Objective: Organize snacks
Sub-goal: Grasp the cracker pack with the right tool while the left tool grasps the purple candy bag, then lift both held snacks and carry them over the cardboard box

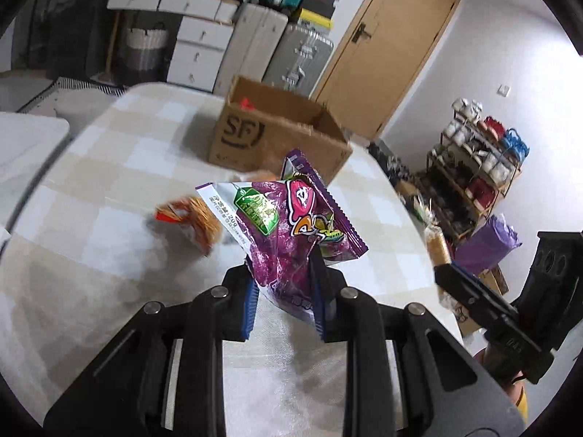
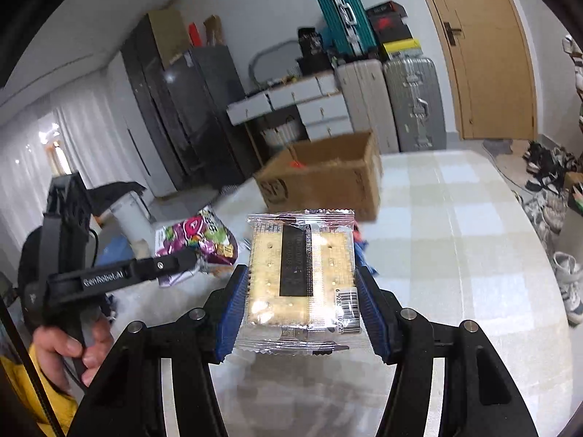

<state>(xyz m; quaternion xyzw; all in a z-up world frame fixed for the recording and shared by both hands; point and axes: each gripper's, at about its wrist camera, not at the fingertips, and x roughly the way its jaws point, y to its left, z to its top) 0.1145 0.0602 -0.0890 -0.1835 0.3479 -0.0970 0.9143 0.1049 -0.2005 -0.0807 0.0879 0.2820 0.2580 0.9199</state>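
Checked desk (image 1: 120, 167) before us: our left gripper (image 1: 284, 287) pinches a purple bag (image 1: 291, 225), our right gripper (image 2: 302, 302) clamps crackers (image 2: 302, 273); both aloft. Box (image 1: 269, 134) beyond holds perhaps one item; an orange packet (image 1: 193, 222) remains.

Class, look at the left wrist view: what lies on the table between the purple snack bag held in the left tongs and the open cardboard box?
Only bare checked tablecloth between purple snack bag and cardboard box; an orange packet lies off to the left.

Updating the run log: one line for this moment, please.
left tongs: shut on purple snack bag | right tongs: shut on cracker pack | cardboard box: open, ahead
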